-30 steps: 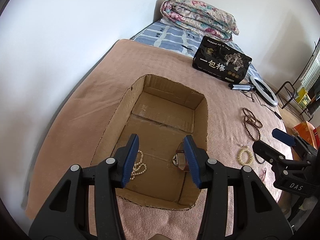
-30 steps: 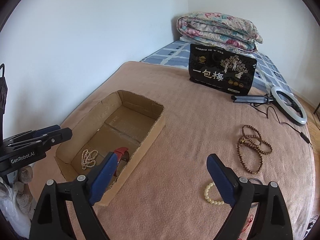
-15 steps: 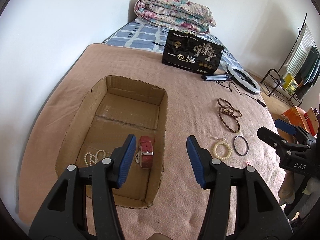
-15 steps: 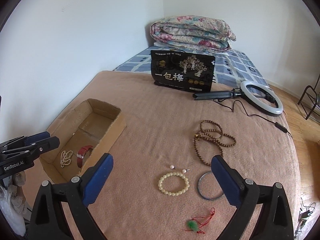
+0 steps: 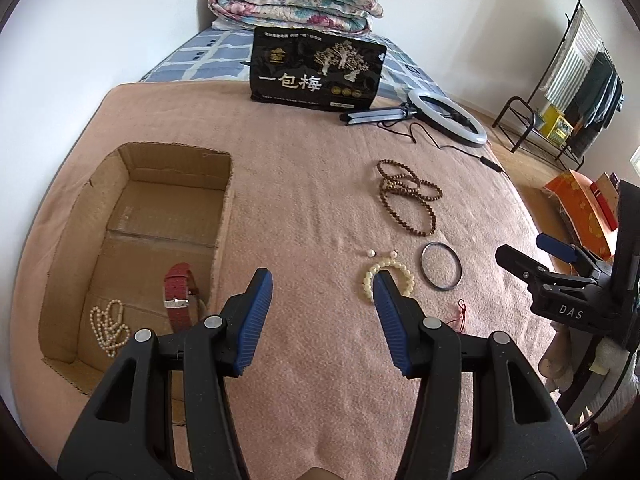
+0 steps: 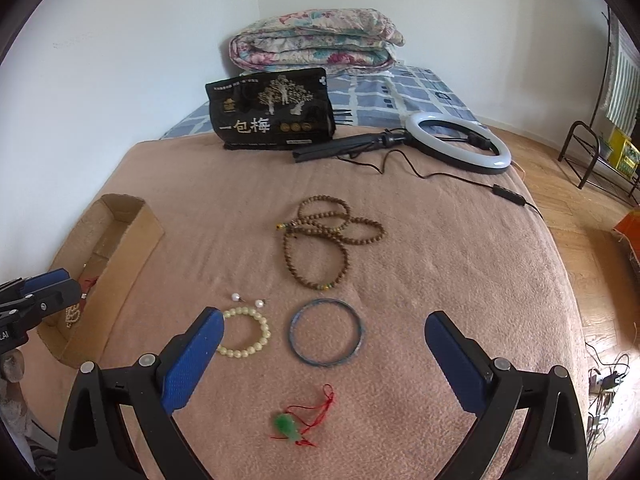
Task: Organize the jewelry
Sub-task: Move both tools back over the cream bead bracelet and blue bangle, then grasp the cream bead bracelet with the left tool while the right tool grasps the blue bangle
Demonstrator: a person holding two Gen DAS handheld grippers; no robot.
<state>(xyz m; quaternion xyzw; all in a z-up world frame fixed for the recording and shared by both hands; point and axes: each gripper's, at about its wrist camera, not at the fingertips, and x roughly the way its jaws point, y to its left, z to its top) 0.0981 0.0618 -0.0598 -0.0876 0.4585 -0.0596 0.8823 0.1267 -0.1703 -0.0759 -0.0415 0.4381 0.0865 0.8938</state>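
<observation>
- The jewelry is lying in two groups on the pink blanket (image 6: 460, 280): loose pieces out on the blanket and two pieces already sitting in the cardboard box (image 5: 224, 208).
- Inside the box, a red watch (image 5: 178, 296) is lying beside a white pearl necklace (image 5: 108, 326), both near its close end.
- Out on the blanket, a cream bead bracelet (image 6: 250, 338) is resting just beside a blue bangle (image 6: 326, 332), with two pearl earrings (image 6: 248, 300) just beyond the bracelet.
- A long brown bead strand (image 6: 324, 236) is coiling in loops farther back, apart from the bangle.
- A green pendant on a red cord (image 6: 298, 424) is lying nearest me, between my right fingers.
- My right gripper (image 6: 324, 356) is hovering over the bangle and pendant with its jaws spread wide, gripping nothing.
- My left gripper (image 5: 322, 316) is hanging released over bare blanket between the box and the bracelet, its jaws apart and empty.
- Behind it all, a black bag (image 6: 272, 114) and a ring light (image 6: 458, 142) are lying near a folded quilt (image 6: 316, 38).
</observation>
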